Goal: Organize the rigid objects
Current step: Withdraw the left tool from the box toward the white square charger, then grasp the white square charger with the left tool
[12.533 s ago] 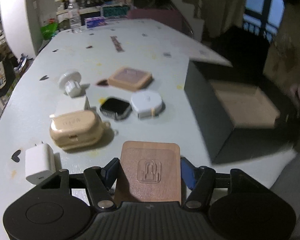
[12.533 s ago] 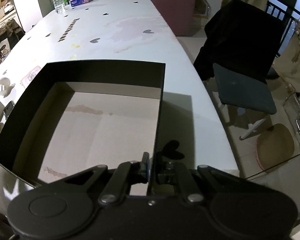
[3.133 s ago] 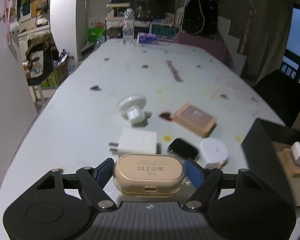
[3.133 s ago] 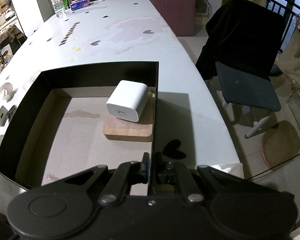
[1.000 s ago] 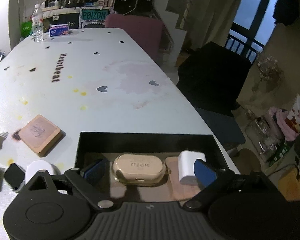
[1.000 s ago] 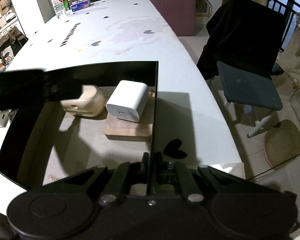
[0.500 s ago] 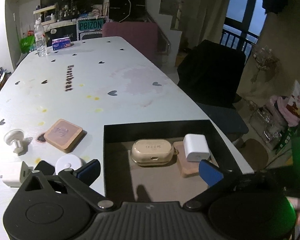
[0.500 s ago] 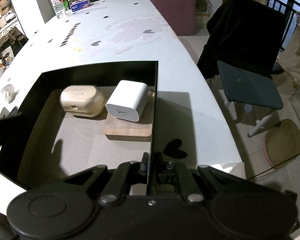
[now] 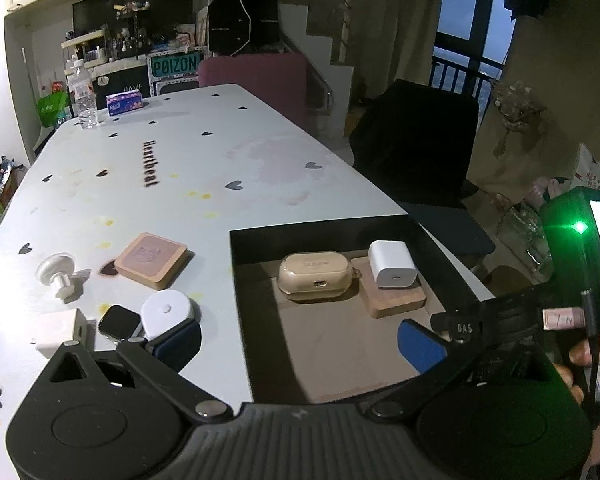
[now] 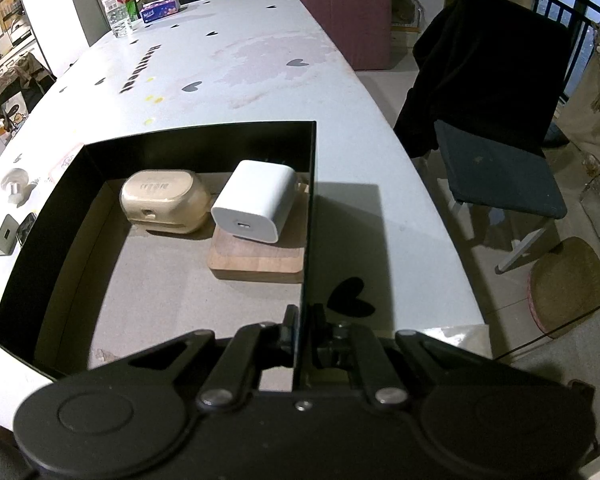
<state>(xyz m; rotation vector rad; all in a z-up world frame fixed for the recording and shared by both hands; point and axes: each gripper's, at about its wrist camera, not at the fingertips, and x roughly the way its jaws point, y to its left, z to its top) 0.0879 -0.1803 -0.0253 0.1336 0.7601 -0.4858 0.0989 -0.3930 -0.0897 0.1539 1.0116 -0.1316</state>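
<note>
While right claw (image 10: 303, 330) pinches box (image 10: 309, 200) wall, earbud case (image 10: 164, 201) lies crosswise inside

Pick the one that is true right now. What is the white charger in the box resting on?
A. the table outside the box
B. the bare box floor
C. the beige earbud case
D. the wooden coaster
D: the white charger sits on the wooden coaster inside the box, with the earbud case beside it on the box floor.

A black box (image 10: 196, 148) holds a beige case (image 10: 162, 200), white charger (image 10: 256, 200) and tan wooden coaster (image 10: 260, 260).
</note>
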